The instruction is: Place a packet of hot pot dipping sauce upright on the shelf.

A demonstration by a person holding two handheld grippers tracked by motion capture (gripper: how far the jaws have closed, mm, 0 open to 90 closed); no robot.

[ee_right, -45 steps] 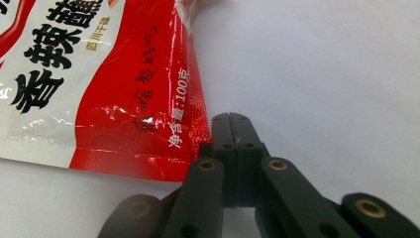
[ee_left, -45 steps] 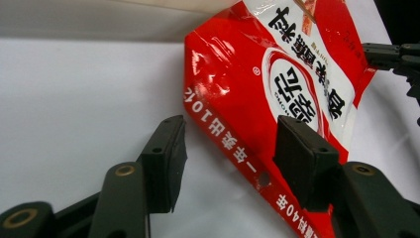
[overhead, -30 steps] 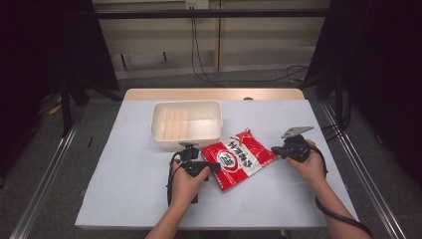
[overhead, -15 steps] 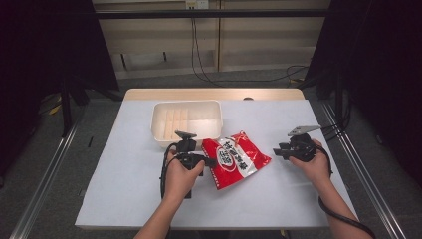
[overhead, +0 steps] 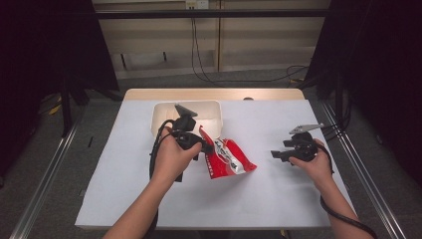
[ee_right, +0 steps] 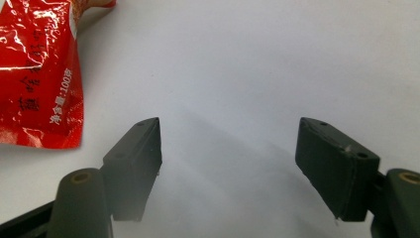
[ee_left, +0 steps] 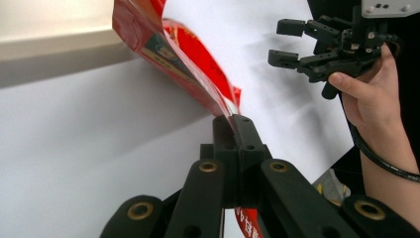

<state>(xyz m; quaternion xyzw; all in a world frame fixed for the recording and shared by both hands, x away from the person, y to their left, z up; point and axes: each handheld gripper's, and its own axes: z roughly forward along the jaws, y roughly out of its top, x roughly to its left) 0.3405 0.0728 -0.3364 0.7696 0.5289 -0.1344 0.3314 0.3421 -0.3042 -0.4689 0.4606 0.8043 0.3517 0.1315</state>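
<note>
My left gripper is shut on one edge of a red snack bag and holds it up off the white table. The bag hangs tilted, its low end near the table. In the left gripper view the closed jaws pinch the bag's seam at my left gripper. My right gripper hovers to the right of the bag, apart from it. Its jaws have just been opening and nothing is between them. The right gripper view has my right gripper over bare table, with the bag at the upper left.
A white rectangular bin stands behind the left hand near the table's far edge. Farther off in the left gripper view is my right gripper, held in a hand. Cables trail from both grippers toward the near edge.
The left gripper rose with the bag, lifting it off the table. The right gripper opened and came away from the bag's right corner, staying roughly where it was.
</note>
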